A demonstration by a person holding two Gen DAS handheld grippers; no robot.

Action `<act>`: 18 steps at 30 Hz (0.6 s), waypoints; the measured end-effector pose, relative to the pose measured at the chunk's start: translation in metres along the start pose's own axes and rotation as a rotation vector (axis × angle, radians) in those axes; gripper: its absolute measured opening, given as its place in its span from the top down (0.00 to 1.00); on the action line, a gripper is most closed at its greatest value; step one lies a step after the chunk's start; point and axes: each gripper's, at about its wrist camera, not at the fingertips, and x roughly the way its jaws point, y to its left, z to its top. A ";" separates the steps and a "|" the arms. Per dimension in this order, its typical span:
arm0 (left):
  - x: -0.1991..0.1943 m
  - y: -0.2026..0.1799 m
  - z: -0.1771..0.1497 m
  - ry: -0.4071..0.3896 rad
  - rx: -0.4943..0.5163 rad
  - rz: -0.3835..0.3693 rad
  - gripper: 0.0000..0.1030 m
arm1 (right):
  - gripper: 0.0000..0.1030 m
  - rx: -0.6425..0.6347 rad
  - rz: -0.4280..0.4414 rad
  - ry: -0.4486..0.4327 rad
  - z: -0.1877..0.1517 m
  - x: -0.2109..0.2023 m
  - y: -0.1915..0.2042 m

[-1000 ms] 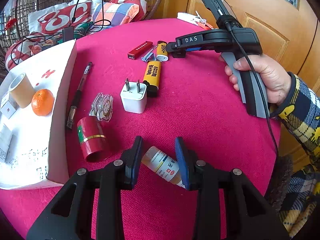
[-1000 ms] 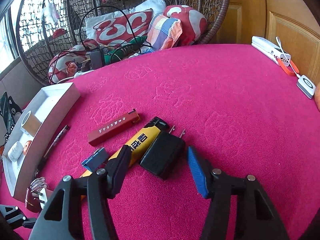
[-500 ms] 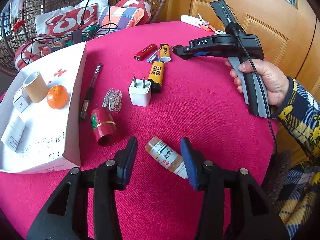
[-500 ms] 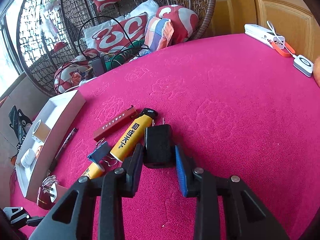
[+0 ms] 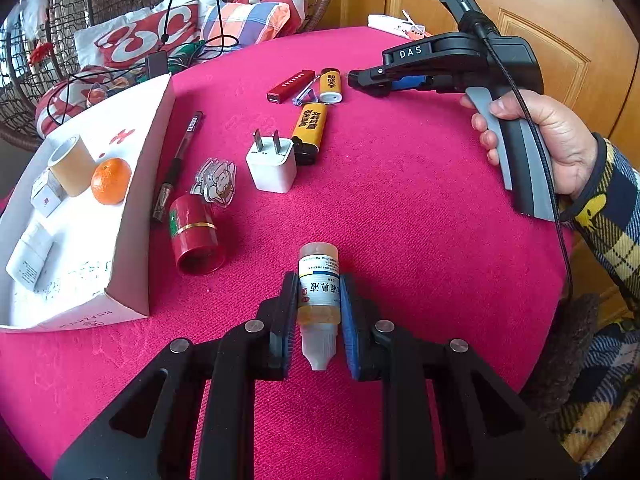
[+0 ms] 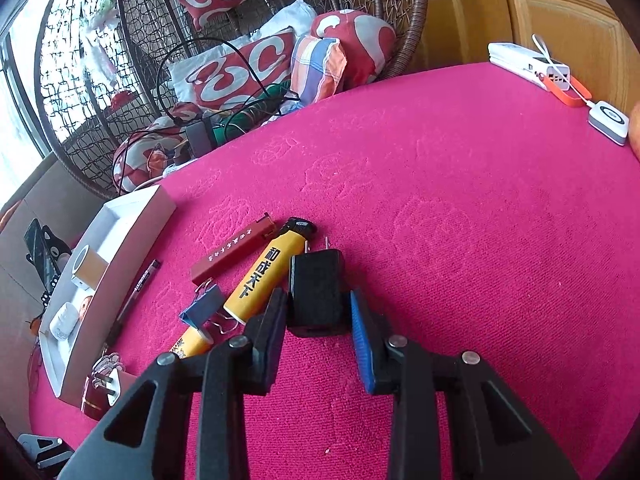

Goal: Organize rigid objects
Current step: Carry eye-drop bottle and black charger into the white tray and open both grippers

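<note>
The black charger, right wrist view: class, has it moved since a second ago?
Yes. The black charger turned and slid away from the yellow lighter it lay against, prongs now pointing straight ahead.

Soft daylight from the window (image 6: 24,92) at left lights both sharp fisheye views evenly, shadows faint, edges bowed and corners falling to black.
</note>
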 end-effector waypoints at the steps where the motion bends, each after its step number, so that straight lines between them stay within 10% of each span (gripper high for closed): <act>1: -0.002 0.000 0.001 -0.011 -0.001 -0.003 0.81 | 0.70 0.009 0.013 -0.006 -0.001 -0.003 0.000; 18: -0.052 0.019 0.009 -0.226 -0.090 -0.025 0.81 | 0.72 -0.022 0.206 -0.201 0.009 -0.092 0.045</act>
